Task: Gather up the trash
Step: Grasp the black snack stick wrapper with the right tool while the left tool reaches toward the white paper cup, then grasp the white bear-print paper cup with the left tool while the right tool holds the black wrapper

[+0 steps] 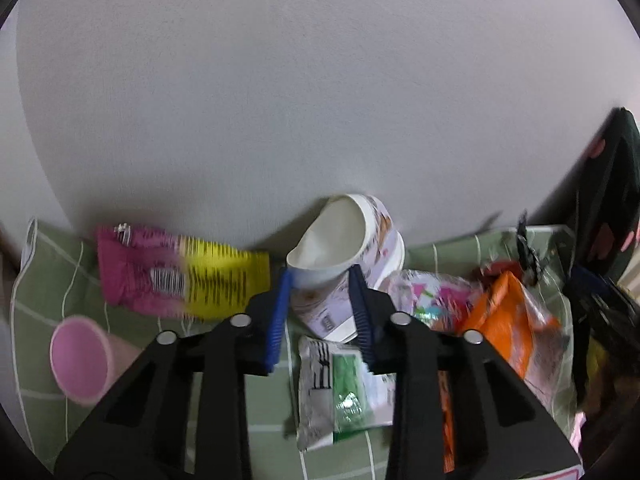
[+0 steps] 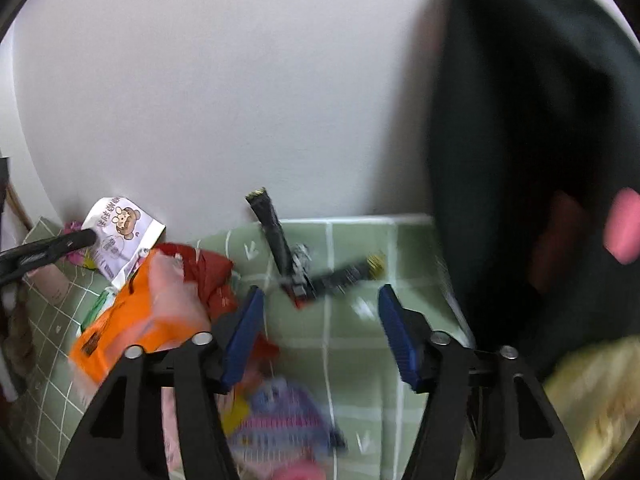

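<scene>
White paper cup [image 1: 344, 236] squashed, tipped on side by wall; pink-yellow wrapper [image 1: 180, 276] flat at left.

wall [image 1: 320, 80]: plain white, unmarked | tablecloth [image 2: 360, 248]: green, white grid, against wall | light: soft, even

Green cloth [image 1: 60, 272] with white grid lines. Magenta-and-yellow packet [image 1: 180, 276], black print. White paper cup [image 1: 344, 240], cartoon print outside. Pink cup [image 1: 82, 360]. Orange bag [image 1: 508, 328]. Green-and-white wrapper [image 1: 340, 392]. Red wrapper [image 2: 208, 272]. Black wrapper [image 2: 288, 256]. Dark bag [image 2: 520, 140], pink spots. White wall [image 1: 320, 80].
</scene>
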The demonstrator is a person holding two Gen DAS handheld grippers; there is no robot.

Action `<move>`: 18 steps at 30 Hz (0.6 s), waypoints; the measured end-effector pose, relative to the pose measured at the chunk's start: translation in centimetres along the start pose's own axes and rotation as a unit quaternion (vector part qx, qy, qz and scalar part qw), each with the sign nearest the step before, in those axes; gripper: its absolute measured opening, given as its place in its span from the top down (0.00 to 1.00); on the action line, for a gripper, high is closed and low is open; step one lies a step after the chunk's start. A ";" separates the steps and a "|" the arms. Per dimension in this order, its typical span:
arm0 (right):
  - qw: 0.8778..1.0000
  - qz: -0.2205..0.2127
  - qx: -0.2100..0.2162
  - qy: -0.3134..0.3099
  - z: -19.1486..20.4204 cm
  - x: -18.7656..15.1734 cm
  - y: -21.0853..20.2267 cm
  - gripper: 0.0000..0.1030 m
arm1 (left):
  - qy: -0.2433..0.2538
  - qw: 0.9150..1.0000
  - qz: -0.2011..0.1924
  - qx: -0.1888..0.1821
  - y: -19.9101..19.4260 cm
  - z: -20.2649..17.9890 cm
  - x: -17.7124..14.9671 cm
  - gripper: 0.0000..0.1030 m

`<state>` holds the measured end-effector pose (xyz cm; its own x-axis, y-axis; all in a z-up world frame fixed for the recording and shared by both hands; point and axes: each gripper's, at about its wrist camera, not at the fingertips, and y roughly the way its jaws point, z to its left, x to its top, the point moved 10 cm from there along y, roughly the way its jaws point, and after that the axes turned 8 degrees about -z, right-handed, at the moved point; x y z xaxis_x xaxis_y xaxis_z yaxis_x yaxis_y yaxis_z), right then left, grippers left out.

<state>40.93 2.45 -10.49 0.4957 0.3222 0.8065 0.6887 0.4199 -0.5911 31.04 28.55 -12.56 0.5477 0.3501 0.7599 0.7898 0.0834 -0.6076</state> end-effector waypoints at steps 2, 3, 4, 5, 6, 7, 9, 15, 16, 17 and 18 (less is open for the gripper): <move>1.000 0.014 0.011 -0.020 0.4 0.6 2.0 0.49 | 0.003 1.000 0.000 0.005 -0.4 0.1 0.0 0.77; 0.999 0.021 0.013 -0.029 0.6 0.7 2.8 0.49 | 0.001 1.000 0.000 0.006 -0.5 0.4 0.0 0.78; 0.999 0.033 0.015 -0.036 0.8 0.7 3.8 0.49 | -0.001 1.000 0.001 0.007 -0.5 0.6 0.1 0.78; 0.998 0.044 0.016 -0.041 1.0 0.5 4.3 0.49 | -0.004 1.000 0.001 0.006 -0.5 0.9 0.2 0.78; 0.997 0.057 0.017 -0.048 1.1 0.2 4.8 0.54 | -0.005 1.000 0.004 0.005 -0.5 1.1 0.2 0.78; 0.996 0.064 0.016 -0.055 1.2 0.0 5.0 0.57 | -0.004 1.000 0.005 0.007 -0.5 1.3 0.2 0.78; 0.995 0.077 0.015 -0.063 1.3 -0.5 5.0 0.72 | -0.001 1.000 0.004 0.012 -0.2 1.6 0.4 0.78; 0.996 0.070 0.019 -0.055 1.6 0.0 2.0 0.80 | -0.026 1.000 -0.001 0.014 1.1 1.6 1.0 0.64; 0.996 0.066 0.017 -0.056 1.7 0.2 1.3 0.80 | -0.028 1.000 -0.001 0.012 1.2 1.8 1.1 0.63; 0.996 0.064 0.016 -0.054 1.8 0.2 0.6 0.80 | -0.025 1.000 -0.004 0.012 1.4 2.0 1.1 0.63; 0.997 0.061 0.013 -0.050 1.8 0.4 -0.1 0.80 | -0.027 1.000 0.000 0.007 1.5 2.1 1.0 0.63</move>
<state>40.14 4.07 -10.15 0.5195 0.4547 0.7234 0.6110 0.3941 -0.6865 32.21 30.95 -13.18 0.5315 0.3991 0.7472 0.7862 0.0958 -0.6104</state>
